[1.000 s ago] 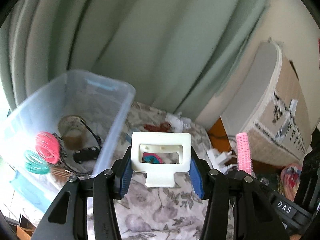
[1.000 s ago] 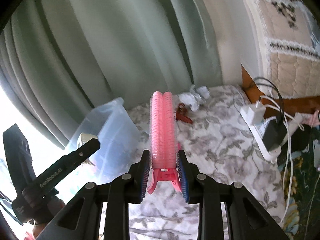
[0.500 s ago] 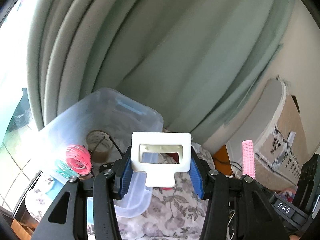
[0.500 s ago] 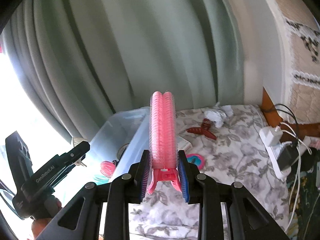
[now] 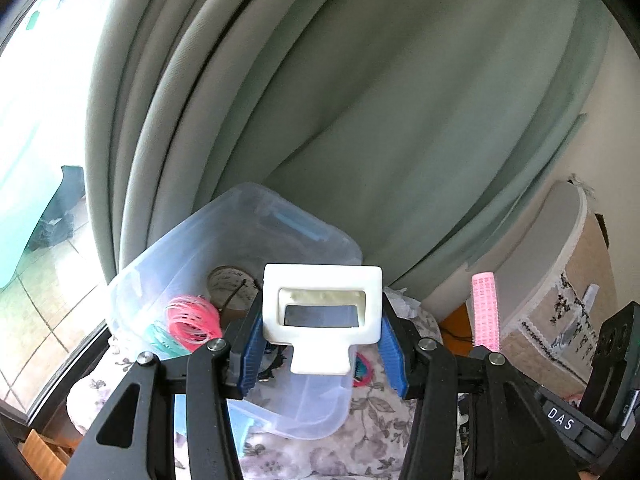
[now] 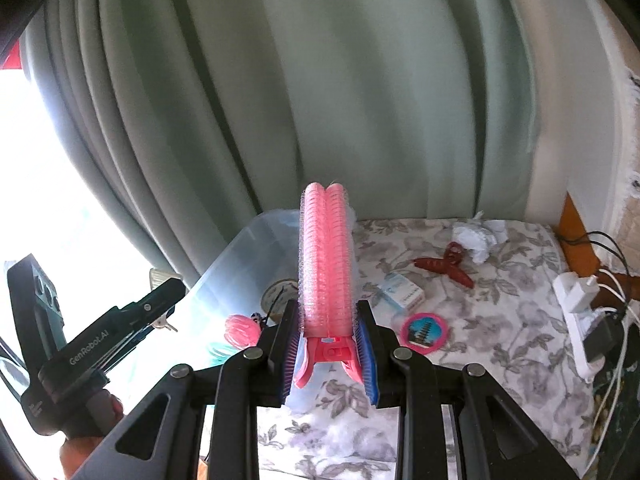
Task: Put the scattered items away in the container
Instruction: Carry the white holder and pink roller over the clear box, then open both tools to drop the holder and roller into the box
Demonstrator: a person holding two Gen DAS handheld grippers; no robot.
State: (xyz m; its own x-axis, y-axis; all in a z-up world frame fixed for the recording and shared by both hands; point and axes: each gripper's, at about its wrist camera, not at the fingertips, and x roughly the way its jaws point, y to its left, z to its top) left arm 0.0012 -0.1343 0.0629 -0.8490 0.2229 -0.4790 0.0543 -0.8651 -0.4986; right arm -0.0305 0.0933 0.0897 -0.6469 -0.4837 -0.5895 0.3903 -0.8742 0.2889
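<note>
My left gripper (image 5: 322, 346) is shut on a white rectangular hair claw clip (image 5: 322, 312) and holds it in the air over the near end of the clear plastic bin (image 5: 256, 248). The bin holds pink and teal coil hair ties (image 5: 192, 322), a round tin (image 5: 230, 286) and dark items. My right gripper (image 6: 329, 354) is shut on a pink roller hair clip (image 6: 326, 256), upright, above the bin's right wall (image 6: 248, 256). That pink clip also shows in the left wrist view (image 5: 485, 312).
On the floral cloth (image 6: 480, 340) lie a pink round mirror (image 6: 425, 330), a small white-blue box (image 6: 401, 290), a dark red claw clip (image 6: 444, 266) and crumpled tissue (image 6: 476, 236). A power strip with plugs (image 6: 580, 312) sits at the right. Green curtains hang behind.
Both grippers rose and moved left toward the bin with their clips held. The bin now sits lower and more central in both views.
</note>
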